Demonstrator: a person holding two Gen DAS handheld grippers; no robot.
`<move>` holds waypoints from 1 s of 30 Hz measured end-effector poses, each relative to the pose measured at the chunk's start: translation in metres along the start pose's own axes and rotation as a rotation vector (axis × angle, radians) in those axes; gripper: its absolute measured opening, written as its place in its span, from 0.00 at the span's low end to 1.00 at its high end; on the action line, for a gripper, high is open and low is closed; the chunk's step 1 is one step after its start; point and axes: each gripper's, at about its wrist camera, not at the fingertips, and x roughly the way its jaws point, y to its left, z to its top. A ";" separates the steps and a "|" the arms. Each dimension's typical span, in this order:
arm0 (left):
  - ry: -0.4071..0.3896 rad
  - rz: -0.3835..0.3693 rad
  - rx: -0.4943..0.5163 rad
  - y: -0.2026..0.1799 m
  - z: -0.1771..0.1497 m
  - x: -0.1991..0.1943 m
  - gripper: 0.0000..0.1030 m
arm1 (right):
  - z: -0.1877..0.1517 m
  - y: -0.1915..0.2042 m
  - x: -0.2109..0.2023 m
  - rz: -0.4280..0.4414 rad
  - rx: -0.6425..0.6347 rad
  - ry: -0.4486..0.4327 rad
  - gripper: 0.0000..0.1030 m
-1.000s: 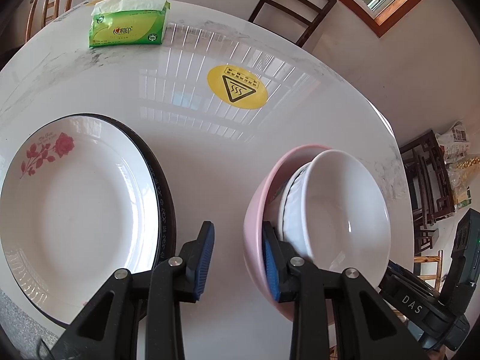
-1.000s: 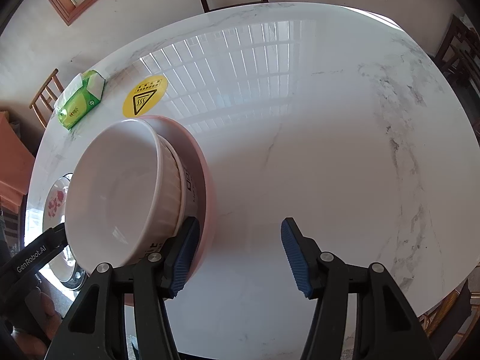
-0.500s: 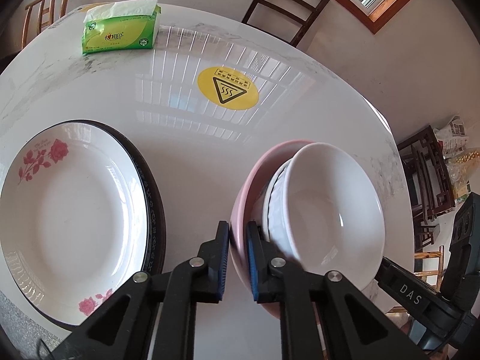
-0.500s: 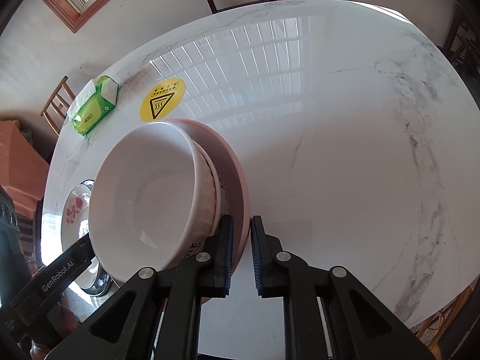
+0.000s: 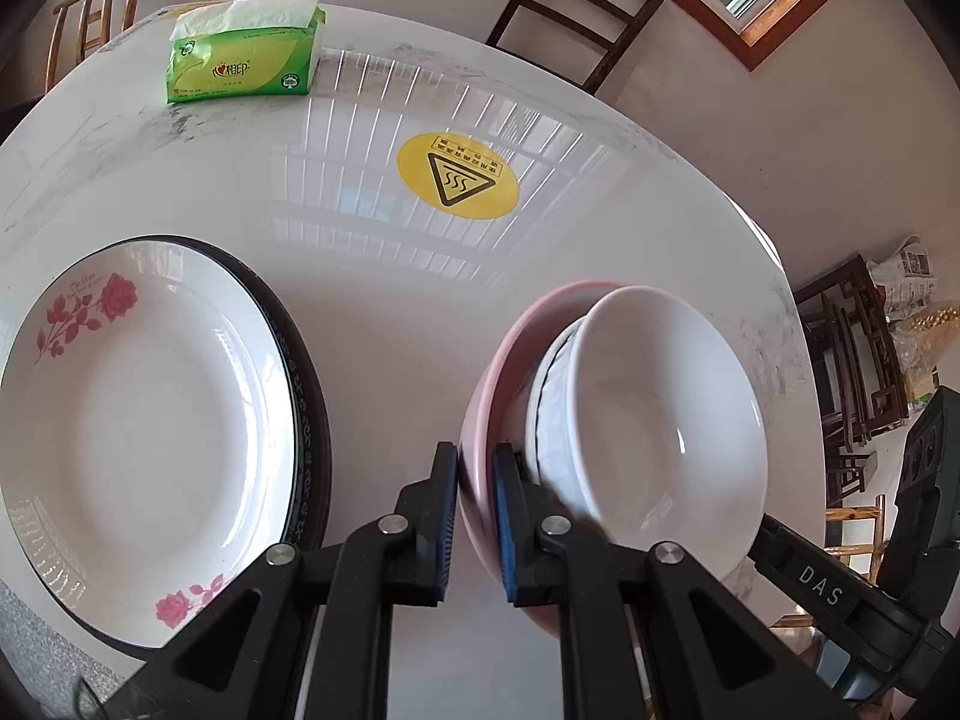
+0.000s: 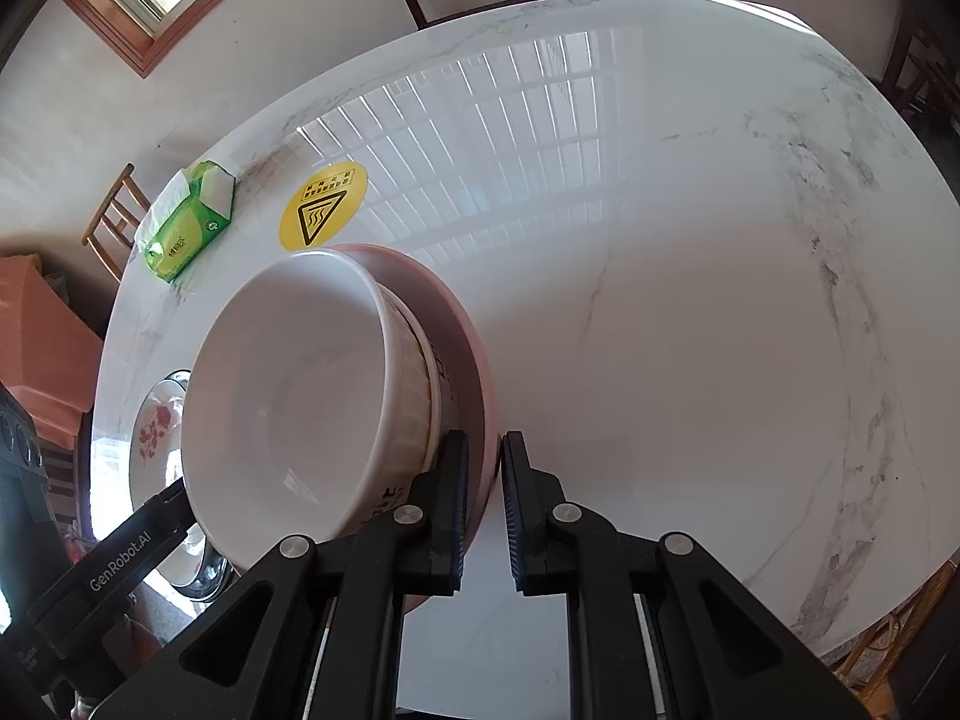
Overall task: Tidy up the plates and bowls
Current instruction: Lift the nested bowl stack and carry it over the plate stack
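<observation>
Both tools now clamp the pink bowl's rim from opposite sides

A second ago both tools stood wide at the rim of the glossy pink ceramic bowl (image 5: 480, 450); now the left tool (image 5: 475, 516) and the right tool (image 6: 483, 504) have each narrowed onto that rim, one blue pad inside and one outside. The pink bowl sits lower right in the left view, with the ribbed white ceramic bowl (image 5: 660, 432) nested in it. It looks ready for a two-handed lift, though whether it has left the white marble-look counter (image 6: 690, 300) I cannot tell. The rose-printed white plate (image 5: 138, 438), on a dark-rimmed plate (image 5: 309, 414), fills the lower left, a likely destination.
</observation>
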 end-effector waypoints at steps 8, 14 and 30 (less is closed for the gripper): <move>0.001 0.006 0.007 -0.001 0.000 0.000 0.10 | -0.001 0.003 -0.001 -0.010 -0.019 -0.001 0.13; 0.001 0.004 0.006 -0.001 0.000 0.000 0.10 | -0.001 0.003 -0.001 -0.013 -0.024 -0.003 0.13; 0.005 -0.002 0.007 -0.001 -0.001 -0.001 0.09 | -0.004 0.006 -0.006 -0.018 -0.035 -0.009 0.13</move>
